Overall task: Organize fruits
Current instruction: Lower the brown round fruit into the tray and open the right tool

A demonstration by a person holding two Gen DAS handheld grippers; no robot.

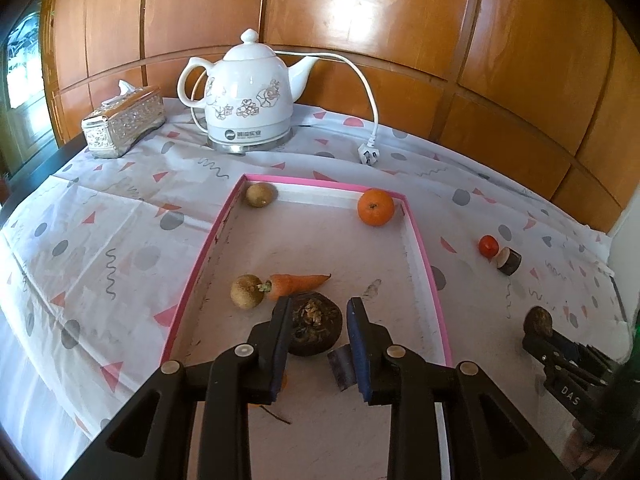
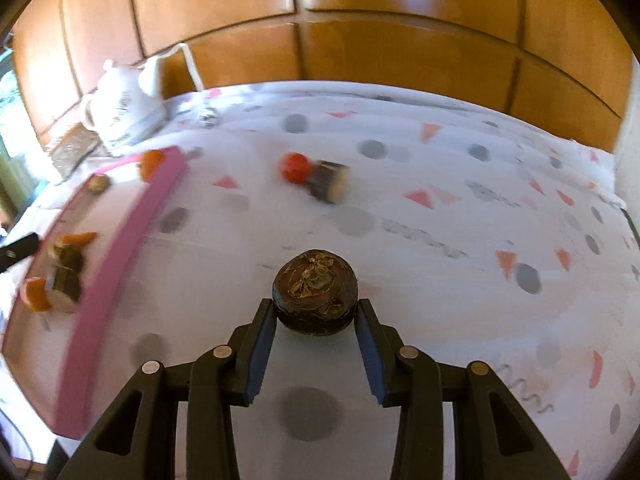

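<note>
Left tool: jaws slightly apart over the pink-rimmed tray, a dark water chestnut lying in the tray between the pads; contact unclear, right pad looks clear of it. Right tool: jaws closed on a second water chestnut, right of the tray, above the cloth. In the tray: orange and kiwi at the far corners, carrot and another kiwi nearer. Right of the tray on the patterned cloth: tomato touching a small dark cut piece. Behind the tray: white kettle, tissue box, wood-panel wall.
</note>
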